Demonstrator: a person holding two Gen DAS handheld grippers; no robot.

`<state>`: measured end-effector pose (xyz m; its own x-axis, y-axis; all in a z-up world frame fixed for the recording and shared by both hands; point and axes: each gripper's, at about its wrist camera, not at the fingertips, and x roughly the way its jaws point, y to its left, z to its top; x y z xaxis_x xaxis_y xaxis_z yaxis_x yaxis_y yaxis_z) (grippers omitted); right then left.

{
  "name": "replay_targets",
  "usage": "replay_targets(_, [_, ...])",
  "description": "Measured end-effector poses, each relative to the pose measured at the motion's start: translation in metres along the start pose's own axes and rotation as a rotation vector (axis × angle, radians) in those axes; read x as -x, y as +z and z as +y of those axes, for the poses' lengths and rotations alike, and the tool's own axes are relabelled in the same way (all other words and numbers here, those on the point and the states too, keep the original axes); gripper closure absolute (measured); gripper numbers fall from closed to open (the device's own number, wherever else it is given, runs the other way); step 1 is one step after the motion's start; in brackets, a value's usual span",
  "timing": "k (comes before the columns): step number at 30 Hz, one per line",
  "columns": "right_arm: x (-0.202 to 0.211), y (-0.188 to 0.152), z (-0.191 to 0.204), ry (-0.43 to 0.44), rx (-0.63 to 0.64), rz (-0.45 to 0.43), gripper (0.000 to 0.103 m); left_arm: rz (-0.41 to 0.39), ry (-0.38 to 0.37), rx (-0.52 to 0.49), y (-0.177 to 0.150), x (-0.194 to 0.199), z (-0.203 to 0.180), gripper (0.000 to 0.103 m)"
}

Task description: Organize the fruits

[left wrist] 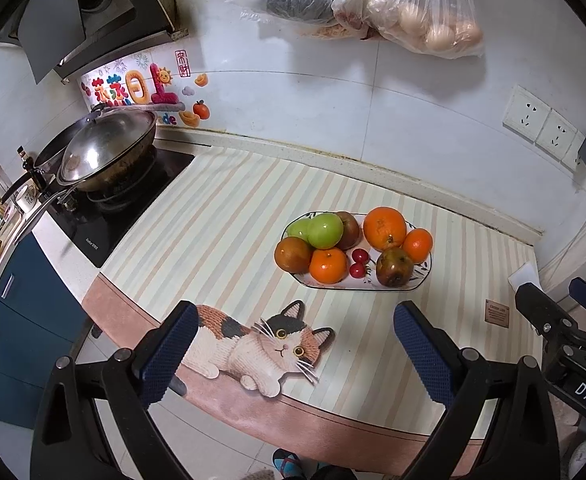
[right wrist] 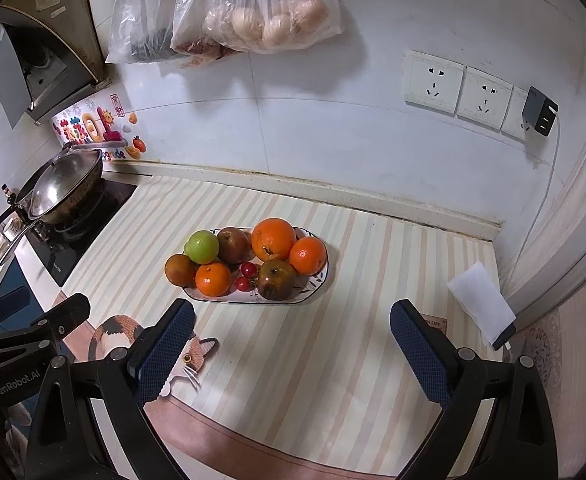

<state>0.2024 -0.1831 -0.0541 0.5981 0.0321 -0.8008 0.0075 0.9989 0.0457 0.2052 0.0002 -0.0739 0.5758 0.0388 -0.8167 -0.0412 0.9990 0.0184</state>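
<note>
Left tool (left wrist: 293, 344): fingers spread wide, nothing between them, hanging over the lower centre of the frame above the cat print on the striped mat (left wrist: 229, 216). Right tool (right wrist: 293, 344): likewise wide open and empty, low in its own view, over bare mat.

Beyond both tools, centre of each frame, all the fruit sits together on one patterned plate (right wrist: 313, 294) on the tabletop. None lies loose on the mat. This would fit a finished gathering, or a pile awaiting sorting; cannot tell which.

Contents, from the right wrist view:
- large orange (right wrist: 273, 239), far side; two smaller oranges (right wrist: 308, 255), (right wrist: 213, 279)
- green apple (right wrist: 202, 246), resting up on its neighbours; a second green one shows behind it in the left view (left wrist: 298, 228)
- three dark brownish-red round fruits (right wrist: 276, 279), (right wrist: 232, 245), (right wrist: 179, 269); kind uncertain
- two small red cherry-like fruits (right wrist: 245, 276), low in the middle

Handling, judged:
- Oranges and apples: firm, moderately heavy, round, likely to roll. Grip across the widest part, pads level.
- Waxy apple skin may slip.
- Small red fruits: light, soft, easily crushed; hemmed in by bigger fruit.
- Plate looks ceramic: rigid, breakable.
</note>
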Motion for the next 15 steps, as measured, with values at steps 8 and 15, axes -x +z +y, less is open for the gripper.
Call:
replay_targets(8, [0.0011, 0.0017, 0.0024, 0.003, 0.005, 0.002, 0.003, 0.0, 0.001, 0.004, -0.0003, 0.0008, -0.0016, 0.003])
replay_targets(15, [0.0012, 0.0018, 0.0026, 0.001, 0.009, -0.001, 0.003, -0.004, 0.002, 0.003, -0.0002, 0.0027, -0.0013, 0.003])
